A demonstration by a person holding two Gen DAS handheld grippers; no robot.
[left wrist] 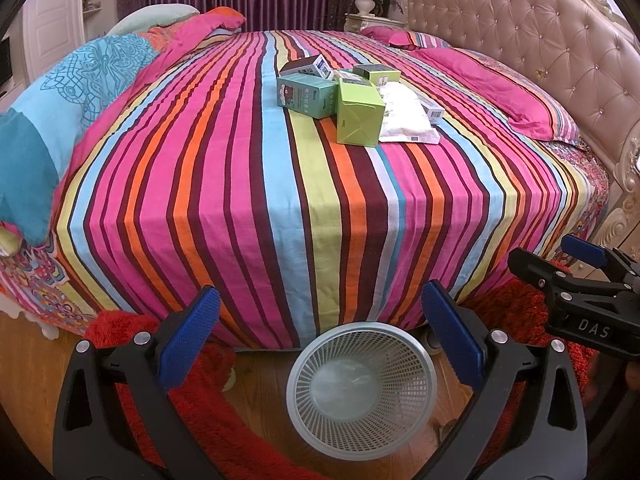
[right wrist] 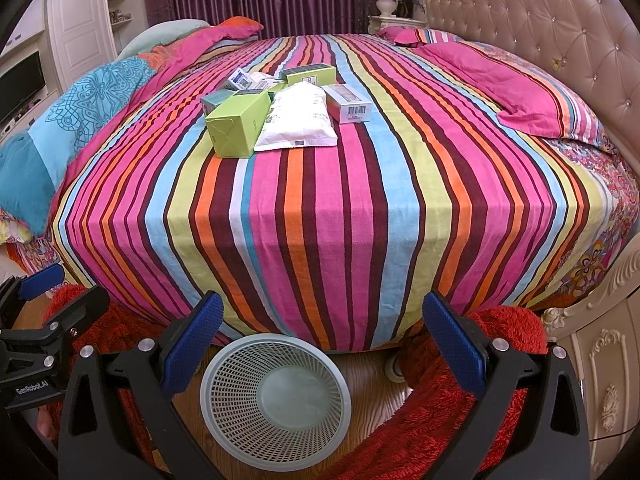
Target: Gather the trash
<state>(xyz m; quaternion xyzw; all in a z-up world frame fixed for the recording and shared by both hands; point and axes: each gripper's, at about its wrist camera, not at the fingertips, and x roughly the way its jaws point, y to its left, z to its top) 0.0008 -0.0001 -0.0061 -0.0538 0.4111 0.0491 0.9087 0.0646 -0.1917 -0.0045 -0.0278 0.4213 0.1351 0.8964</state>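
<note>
A heap of trash lies mid-bed: a lime green carton, a teal box, a white pouch, a barcode box and more small boxes behind. A white mesh waste basket stands empty on the floor at the bed's foot. My left gripper is open and empty above the basket. My right gripper is open and empty too, and also shows at the right of the left wrist view.
The bed wears a striped cover with pink pillows by the tufted headboard. A folded blue quilt lies at the left. A red shag rug covers the wood floor. A white cabinet stands far left.
</note>
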